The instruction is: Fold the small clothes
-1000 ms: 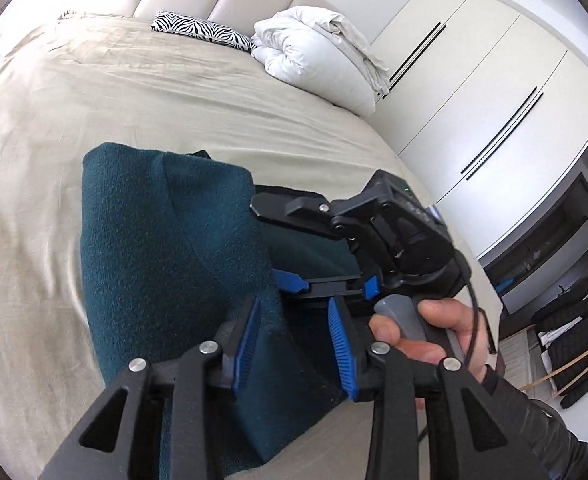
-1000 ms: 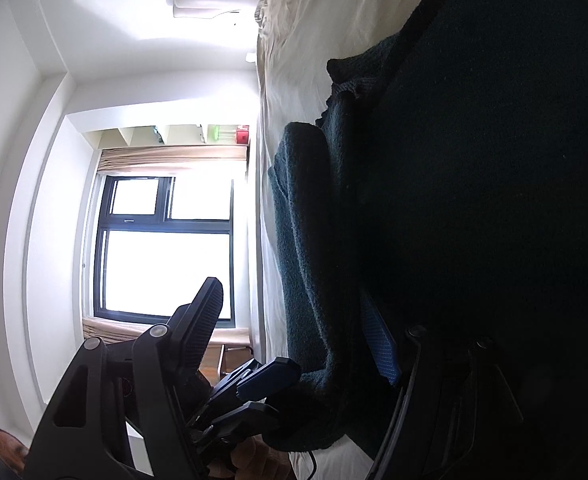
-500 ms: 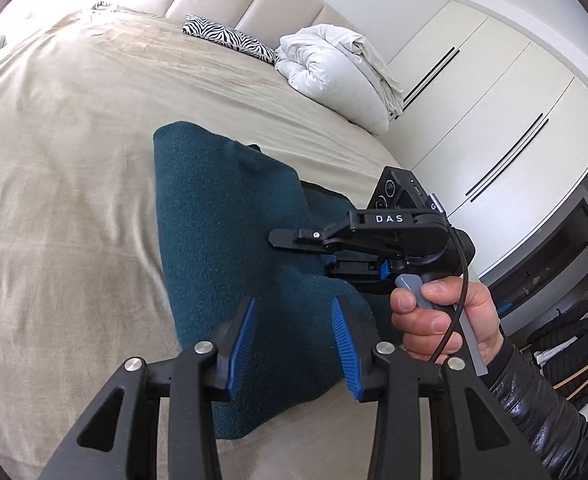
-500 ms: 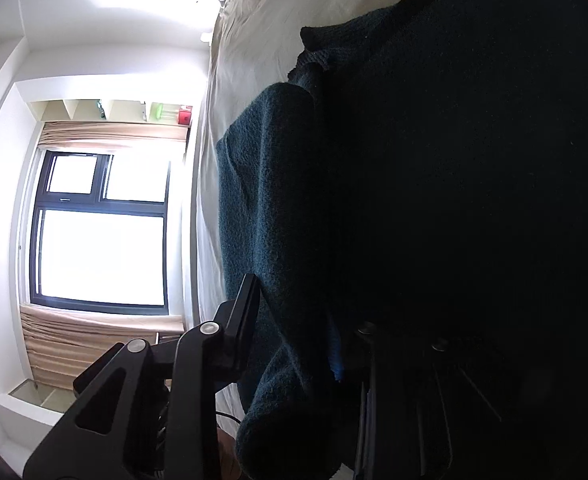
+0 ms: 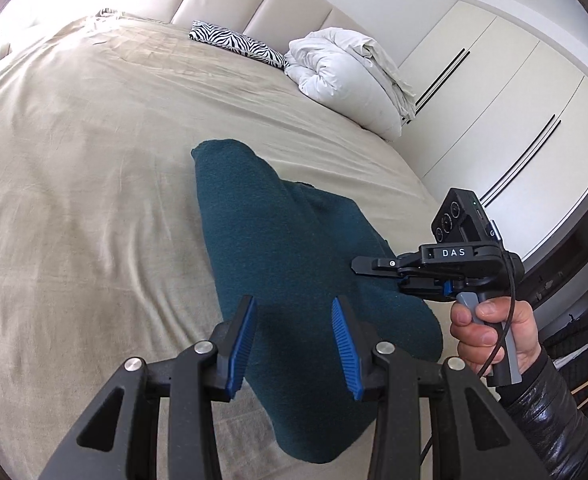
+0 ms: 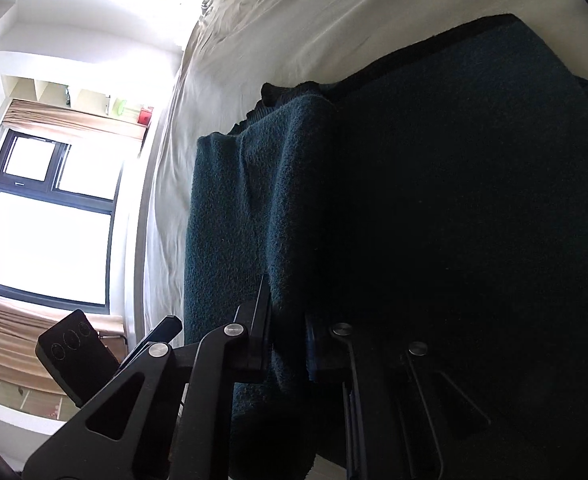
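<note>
A dark teal fleece garment lies folded on the beige bed. My left gripper is open and empty, held above the garment's near end. My right gripper comes in from the right, turned on its side, and is shut on the garment's right edge. In the right wrist view the right gripper pinches a fold of the teal garment between its fingers; the rest of the cloth is dark and fills the view.
A rolled white duvet and a zebra-print pillow lie at the head of the bed. White wardrobes stand on the right. A window shows in the right wrist view, with the left gripper's body below it.
My left gripper has pulled back and up from the garment, still open. My right gripper has closed on the garment's edge and drawn it rightward; the garment now lies longer and narrower.
</note>
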